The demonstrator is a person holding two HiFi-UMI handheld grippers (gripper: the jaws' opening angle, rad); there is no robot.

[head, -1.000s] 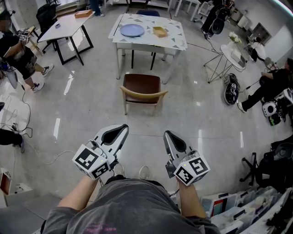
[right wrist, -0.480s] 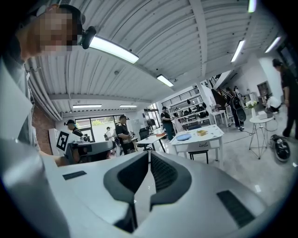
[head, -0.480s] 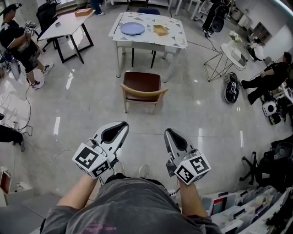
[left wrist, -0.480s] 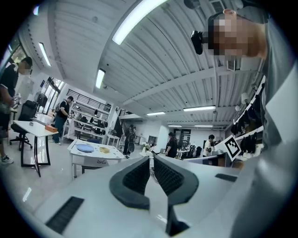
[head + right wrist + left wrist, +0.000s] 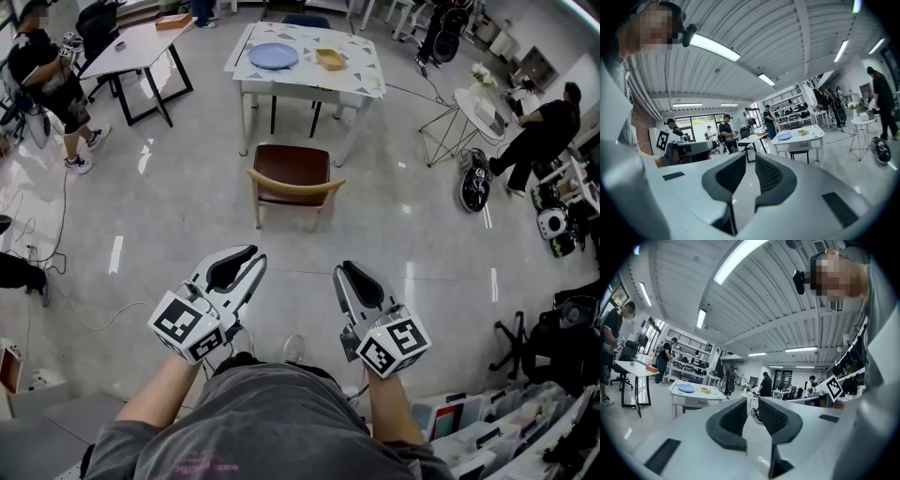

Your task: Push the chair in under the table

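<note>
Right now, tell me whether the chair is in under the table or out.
Out. The chair stands in front of the table, backrest toward the camera, its whole brown seat uncovered by the tabletop.

Of the chair (image 5: 290, 178), only the seat, the curved backrest and two legs are shown in the head view. The legs nearer the table (image 5: 361, 80) are hidden beneath the seat. A second chair (image 5: 305, 22) beyond the table is covered by the tabletop, save for a dark strip. What lies in the small tan tray (image 5: 329, 60) cannot be made out (too small). At the top-left corner a person (image 5: 52, 84) is clipped by the edge, and a dark leg (image 5: 19, 274) is seen with its owner outside the picture. The wearer's torso (image 5: 272, 422) is cropped by the bottom edge. In the right gripper view a dark seat (image 5: 801, 153) is seen under the table, but which chair it is cannot be told.
</note>
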